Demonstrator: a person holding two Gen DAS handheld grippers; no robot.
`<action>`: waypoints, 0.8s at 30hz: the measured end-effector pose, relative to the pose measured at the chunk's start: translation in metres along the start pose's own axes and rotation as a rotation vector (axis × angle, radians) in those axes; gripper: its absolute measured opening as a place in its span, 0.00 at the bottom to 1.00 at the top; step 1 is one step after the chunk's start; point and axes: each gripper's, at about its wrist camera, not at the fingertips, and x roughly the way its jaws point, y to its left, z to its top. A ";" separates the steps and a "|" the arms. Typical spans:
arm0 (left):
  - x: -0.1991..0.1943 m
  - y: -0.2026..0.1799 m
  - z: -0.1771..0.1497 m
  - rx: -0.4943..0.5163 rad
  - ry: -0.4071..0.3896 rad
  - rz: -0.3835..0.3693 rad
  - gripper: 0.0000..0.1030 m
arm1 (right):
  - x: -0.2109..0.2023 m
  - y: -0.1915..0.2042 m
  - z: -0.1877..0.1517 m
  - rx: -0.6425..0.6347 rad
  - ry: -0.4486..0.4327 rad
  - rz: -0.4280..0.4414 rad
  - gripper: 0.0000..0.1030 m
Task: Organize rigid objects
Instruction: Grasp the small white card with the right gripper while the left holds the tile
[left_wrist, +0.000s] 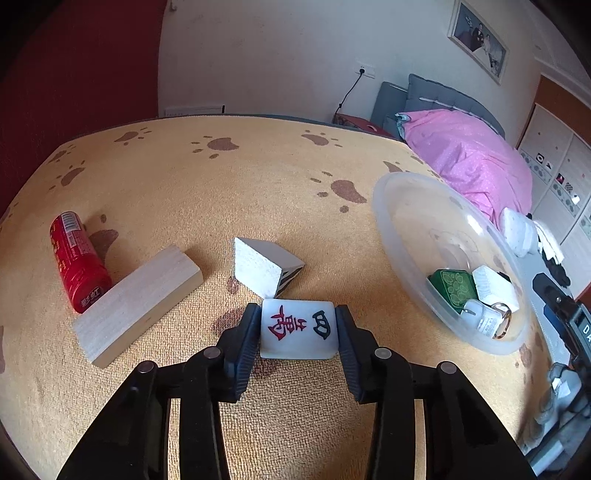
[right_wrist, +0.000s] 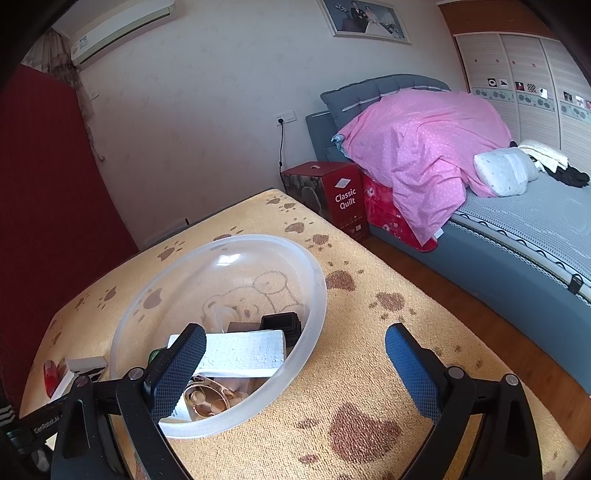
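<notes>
So my left claw (left_wrist: 298, 328) is pinching the big mahjong tile (left_wrist: 298, 329) from both sides, pads pressed flat on its short ends, tile sitting on the counter (left_wrist: 221, 192) with the red and black characters facing up. Just behind it there's a white foam wedge (left_wrist: 258, 267), then a wood block (left_wrist: 136, 302) to the left, and a red can (left_wrist: 78, 260) lying on its side touching the block's far end. The clear bowl (left_wrist: 406, 206) is off to the right, tipped toward me in this view, with a green tile (left_wrist: 455, 286), a white foam piece (left_wrist: 493, 286) and a key ring (left_wrist: 500, 320) in it. My right claw (right_wrist: 295, 369) is spread wide with nothing in it, hanging at the near rim of the bowl (right_wrist: 314, 280), one pad over its edge, the other out over the paw-print cloth.
</notes>
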 end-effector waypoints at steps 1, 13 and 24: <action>-0.002 0.002 -0.001 -0.008 -0.002 -0.002 0.40 | 0.001 0.001 0.001 0.000 0.003 -0.002 0.97; -0.039 0.024 -0.011 -0.036 -0.048 -0.025 0.40 | 0.004 0.012 0.002 -0.041 0.037 -0.050 0.97; -0.069 0.060 -0.022 -0.084 -0.096 -0.003 0.40 | -0.023 0.091 -0.017 -0.166 0.079 0.139 0.97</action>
